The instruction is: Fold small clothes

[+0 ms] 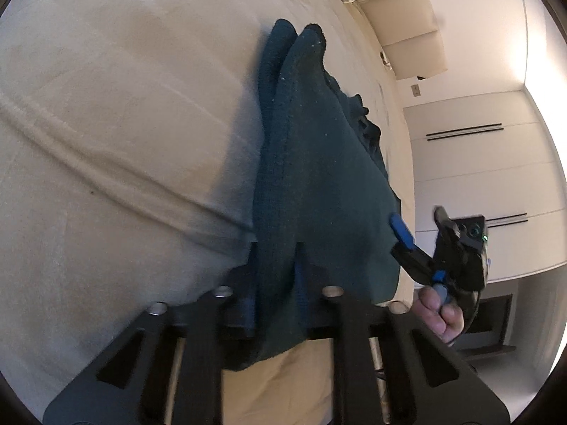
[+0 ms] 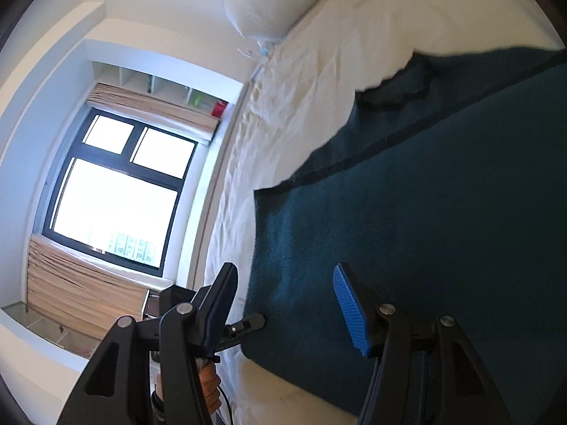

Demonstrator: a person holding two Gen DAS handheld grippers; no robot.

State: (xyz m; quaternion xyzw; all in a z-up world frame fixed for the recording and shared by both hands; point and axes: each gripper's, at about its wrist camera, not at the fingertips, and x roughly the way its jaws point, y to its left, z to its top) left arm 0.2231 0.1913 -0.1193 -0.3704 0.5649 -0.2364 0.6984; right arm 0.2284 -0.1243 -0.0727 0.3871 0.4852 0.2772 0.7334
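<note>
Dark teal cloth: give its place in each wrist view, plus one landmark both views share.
Left wrist view: the dark teal cloth runs up the centre, its near edge pinched in the left gripper.
Right wrist view: it fills the right half, ahead of the open right gripper.
Shared landmark: the cream bed sheet beneath it.

Dark teal knit garment (image 1: 319, 163) lies rumpled (partly lifted) on the bed.

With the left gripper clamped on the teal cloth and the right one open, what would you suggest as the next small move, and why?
Probably close the right gripper on the near edge of the teal cloth. Its jaws stand wide apart over that edge, gripping nothing, while the left gripper already pinches a bunched fold of the cloth above the bed. A second grip would let both hands carry the fold over.
</note>
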